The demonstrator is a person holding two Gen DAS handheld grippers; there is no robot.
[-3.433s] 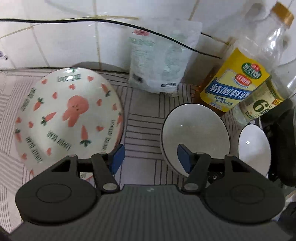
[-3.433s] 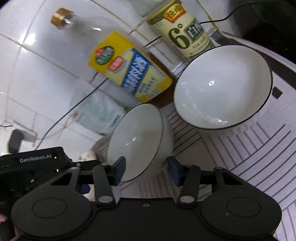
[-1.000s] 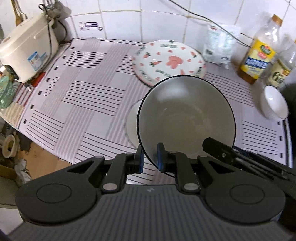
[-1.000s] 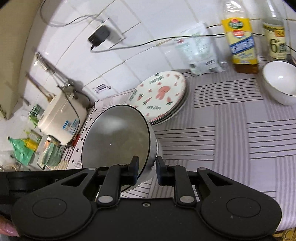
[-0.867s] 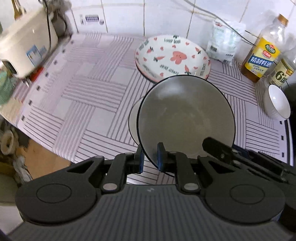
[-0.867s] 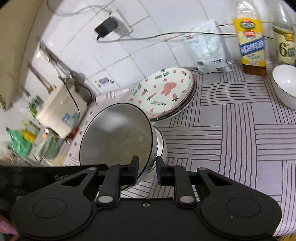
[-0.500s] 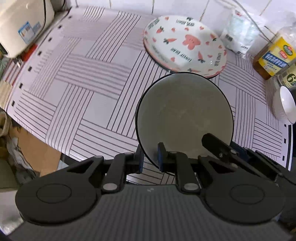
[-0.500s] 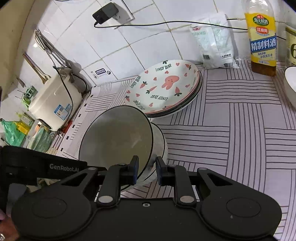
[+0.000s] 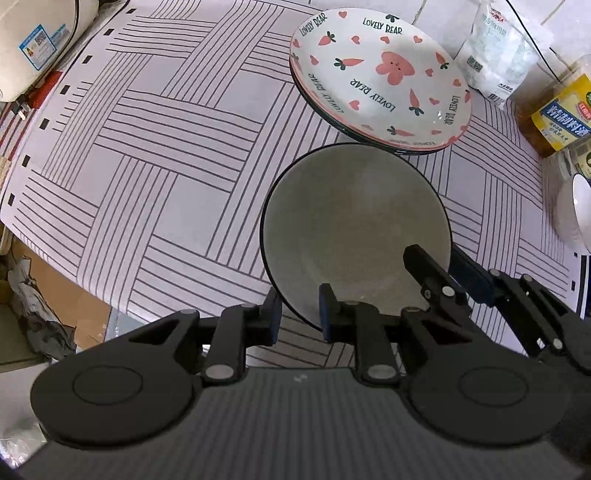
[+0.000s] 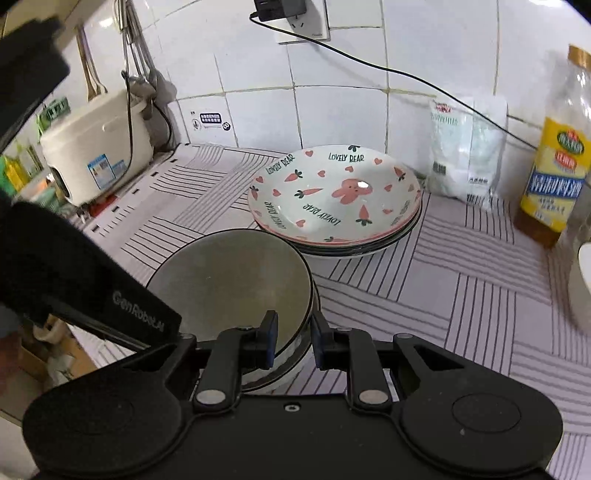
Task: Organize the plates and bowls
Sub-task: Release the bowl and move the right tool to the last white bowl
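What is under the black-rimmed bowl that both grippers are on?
The black-rimmed bowl sits nested in another white bowl, whose rim shows below it in the right wrist view. The lower bowl's inside, and anything beneath, is covered.

A striped mat (image 10: 461, 295) covered the worktop. A cream rice cooker (image 10: 96, 147) stood at its left end by the tiled wall (image 10: 369, 110). A white packet (image 10: 467, 147) leaned on the wall beside a yellow-labelled bottle (image 10: 557, 166). A black cable (image 10: 369, 64) ran from a wall socket (image 10: 299, 20).
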